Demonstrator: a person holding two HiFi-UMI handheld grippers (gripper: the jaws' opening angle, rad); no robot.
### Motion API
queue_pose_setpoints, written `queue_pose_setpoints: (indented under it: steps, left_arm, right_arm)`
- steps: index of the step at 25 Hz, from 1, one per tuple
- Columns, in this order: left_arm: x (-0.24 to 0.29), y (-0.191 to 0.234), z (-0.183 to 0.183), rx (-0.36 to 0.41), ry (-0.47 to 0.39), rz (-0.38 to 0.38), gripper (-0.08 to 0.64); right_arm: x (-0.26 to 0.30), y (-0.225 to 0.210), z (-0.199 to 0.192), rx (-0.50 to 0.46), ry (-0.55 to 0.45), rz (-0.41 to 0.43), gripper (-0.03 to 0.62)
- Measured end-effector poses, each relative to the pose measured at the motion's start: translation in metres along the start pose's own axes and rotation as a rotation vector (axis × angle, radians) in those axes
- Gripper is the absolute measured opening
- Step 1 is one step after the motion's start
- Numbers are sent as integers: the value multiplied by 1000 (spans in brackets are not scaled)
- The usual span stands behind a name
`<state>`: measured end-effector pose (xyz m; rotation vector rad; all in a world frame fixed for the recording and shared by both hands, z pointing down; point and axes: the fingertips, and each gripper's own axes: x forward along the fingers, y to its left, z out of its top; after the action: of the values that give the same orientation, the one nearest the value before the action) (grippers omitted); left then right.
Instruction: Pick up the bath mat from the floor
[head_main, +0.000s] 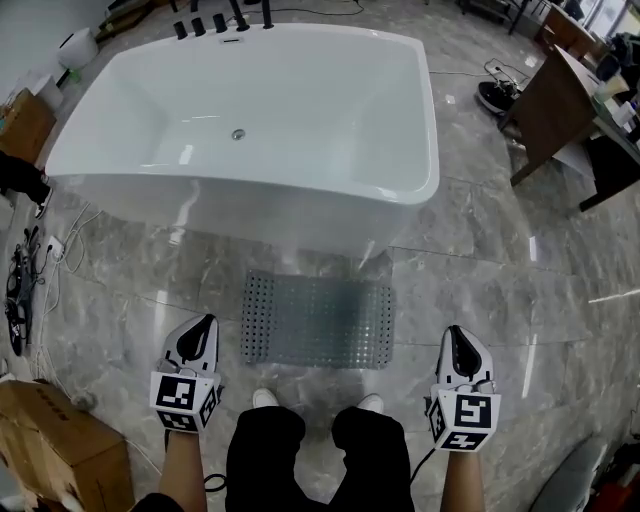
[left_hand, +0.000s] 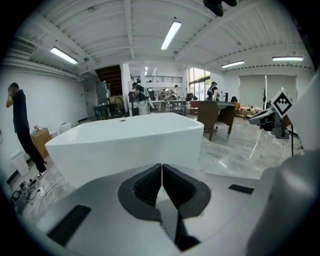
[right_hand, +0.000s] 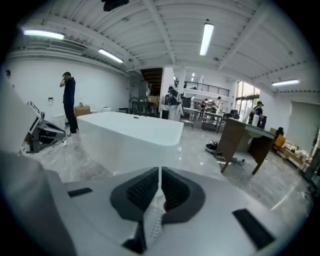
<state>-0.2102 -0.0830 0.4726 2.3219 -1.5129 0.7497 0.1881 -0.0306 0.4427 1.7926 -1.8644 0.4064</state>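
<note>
The grey bath mat, perforated all over, lies flat on the marble floor between the white bathtub and the person's feet. My left gripper hovers just left of the mat's near left corner, jaws shut and empty. My right gripper is off the mat's right edge, a little farther from it, also shut with nothing held. In the left gripper view the pads meet in front of the tub wall. In the right gripper view the pads meet the same way.
A cardboard box sits at the near left, with cables along the left floor. A brown desk and dark shoes are at the far right. A person stands beyond the tub's left end.
</note>
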Motion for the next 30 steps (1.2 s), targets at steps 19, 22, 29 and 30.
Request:
queue_pose_setpoints:
  steps: [19, 22, 29, 30]
  left_arm:
    - [174, 4, -209, 21, -7, 46, 11]
    - [199, 2, -239, 37, -20, 34, 11]
    - [239, -5, -300, 142, -15, -1, 11]
    - [243, -4, -307, 146, -15, 1, 11]
  right_arm:
    - [173, -1, -233, -8, 43, 5, 23]
    - [197, 0, -279, 1, 56, 4, 23]
    - [244, 17, -351, -9, 62, 31, 23]
    - [248, 19, -358, -11, 57, 39, 23]
